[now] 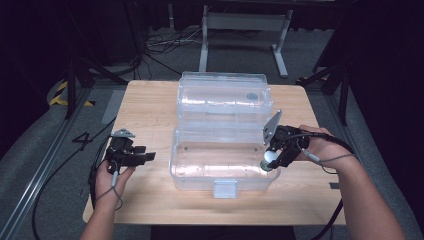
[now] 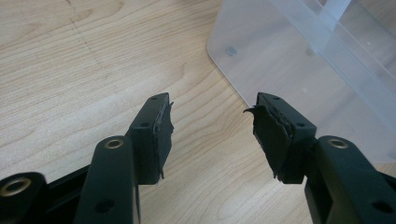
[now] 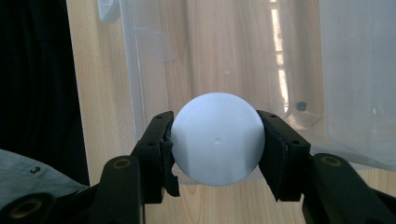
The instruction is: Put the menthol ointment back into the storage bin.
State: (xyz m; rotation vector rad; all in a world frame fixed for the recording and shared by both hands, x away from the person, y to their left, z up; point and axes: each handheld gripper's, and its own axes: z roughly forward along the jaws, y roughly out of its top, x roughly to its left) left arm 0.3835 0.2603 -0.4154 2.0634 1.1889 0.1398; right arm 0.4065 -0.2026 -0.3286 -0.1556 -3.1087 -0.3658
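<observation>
A clear plastic box (image 1: 186, 172) lies open on the wooden table, its lid (image 1: 225, 97) folded back behind it. My right gripper (image 1: 271, 161) is shut on a white ball (image 1: 270, 157) and holds it over the box's right end. In the right gripper view the white ball (image 3: 217, 138) sits squeezed between both black pads (image 3: 164, 154), with the box (image 3: 224, 56) below. My left gripper (image 1: 149, 156) rests low over the table left of the box, jaws open and empty. The left gripper (image 2: 210, 126) in its own view has bare wood between its fingers and the box corner (image 2: 261, 51) just ahead.
The wooden table (image 1: 150, 105) has bare room left of the box and along its front edge. A clear latch tab (image 1: 224, 188) sticks out from the box's front wall. Cables trail from both grippers off the table. A metal frame (image 1: 240, 30) stands on the floor behind.
</observation>
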